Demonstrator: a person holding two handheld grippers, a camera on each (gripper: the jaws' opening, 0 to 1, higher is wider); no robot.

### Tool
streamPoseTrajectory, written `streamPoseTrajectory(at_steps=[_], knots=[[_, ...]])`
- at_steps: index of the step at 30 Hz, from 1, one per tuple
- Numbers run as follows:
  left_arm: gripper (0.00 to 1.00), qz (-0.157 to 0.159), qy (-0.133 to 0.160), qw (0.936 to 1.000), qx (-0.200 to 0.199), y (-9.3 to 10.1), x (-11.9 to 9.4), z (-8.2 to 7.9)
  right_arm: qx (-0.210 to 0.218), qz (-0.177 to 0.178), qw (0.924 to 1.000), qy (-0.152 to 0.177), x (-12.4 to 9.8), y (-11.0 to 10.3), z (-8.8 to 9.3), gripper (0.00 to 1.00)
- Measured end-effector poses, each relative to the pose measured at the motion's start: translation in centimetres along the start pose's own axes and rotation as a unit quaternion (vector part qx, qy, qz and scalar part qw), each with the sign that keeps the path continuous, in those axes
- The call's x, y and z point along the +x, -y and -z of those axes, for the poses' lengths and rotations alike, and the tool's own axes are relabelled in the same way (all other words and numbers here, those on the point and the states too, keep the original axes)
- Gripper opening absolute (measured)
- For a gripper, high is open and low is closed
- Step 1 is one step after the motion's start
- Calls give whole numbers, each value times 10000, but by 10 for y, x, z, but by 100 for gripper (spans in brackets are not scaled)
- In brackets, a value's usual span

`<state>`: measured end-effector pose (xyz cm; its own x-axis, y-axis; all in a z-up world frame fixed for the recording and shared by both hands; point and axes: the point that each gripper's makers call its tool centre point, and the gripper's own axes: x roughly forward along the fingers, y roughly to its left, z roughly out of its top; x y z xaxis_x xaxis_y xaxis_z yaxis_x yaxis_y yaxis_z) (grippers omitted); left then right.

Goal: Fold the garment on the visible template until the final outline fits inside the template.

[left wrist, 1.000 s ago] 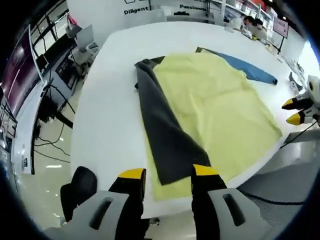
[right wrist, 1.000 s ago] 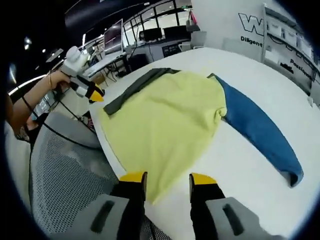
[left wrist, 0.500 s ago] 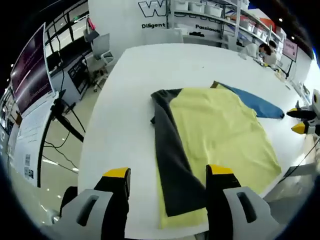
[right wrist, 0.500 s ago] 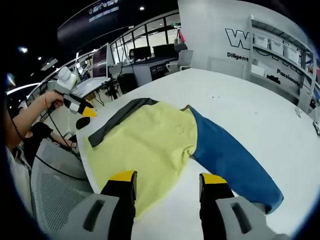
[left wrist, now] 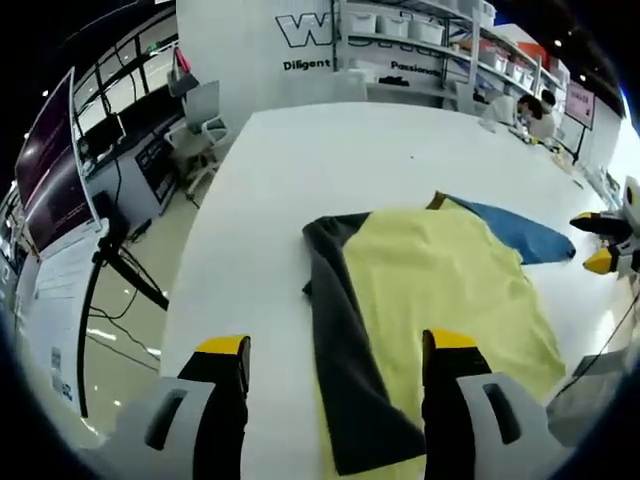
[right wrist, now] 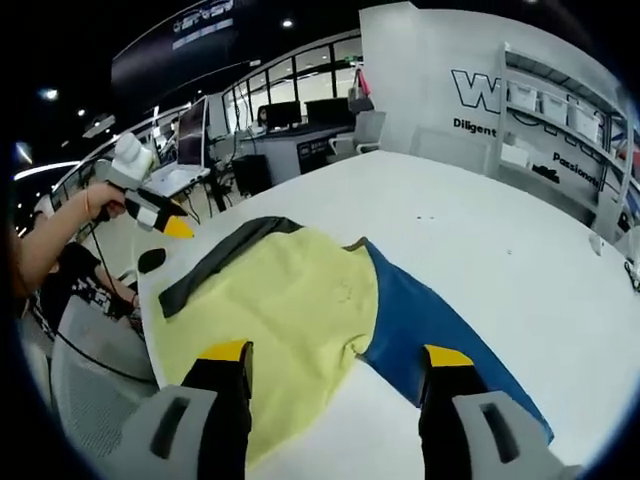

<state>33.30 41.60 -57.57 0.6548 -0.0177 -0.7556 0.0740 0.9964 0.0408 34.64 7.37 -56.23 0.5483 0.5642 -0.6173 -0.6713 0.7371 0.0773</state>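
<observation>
- Yellow cloth garment (left wrist: 440, 290) with one grey sleeve (left wrist: 350, 350) and one blue sleeve (right wrist: 430, 340) lies flat on the white table (left wrist: 260, 200).
- Left gripper (left wrist: 335, 345) hovers above it, jaws spread, holding nothing.
- Right gripper (right wrist: 335, 352) likewise spread and empty.

Garment (left wrist: 440, 300) lies flat on table (left wrist: 300, 160), near its front edge. One sleeve (left wrist: 350, 370) folded along garment's left side; other sleeve (right wrist: 440, 340) stretches out to the right. Left gripper (left wrist: 335, 350) above near-left corner, right gripper (right wrist: 335, 355) above near-right part. Shelving (left wrist: 420, 40) behind table; desks and monitors (left wrist: 100, 150) off its left side.
</observation>
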Motion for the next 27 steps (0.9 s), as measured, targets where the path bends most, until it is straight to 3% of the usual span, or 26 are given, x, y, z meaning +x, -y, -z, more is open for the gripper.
streamPoseTrajectory(at_steps=[9, 16, 19, 27], knots=[[64, 102, -24, 9999, -31, -1, 25, -19, 142, -119, 9998, 65, 23, 15, -17, 65], [63, 170, -49, 9998, 30, 1, 49, -32, 177, -176, 9997, 58, 47, 27, -30, 65], [58, 136, -64, 9998, 113, 1, 55, -34, 123, -199, 9997, 23, 58, 32, -33, 65], [58, 125, -119, 9999, -1, -4, 81, -40, 133, -267, 9996, 20, 88, 44, -45, 64]])
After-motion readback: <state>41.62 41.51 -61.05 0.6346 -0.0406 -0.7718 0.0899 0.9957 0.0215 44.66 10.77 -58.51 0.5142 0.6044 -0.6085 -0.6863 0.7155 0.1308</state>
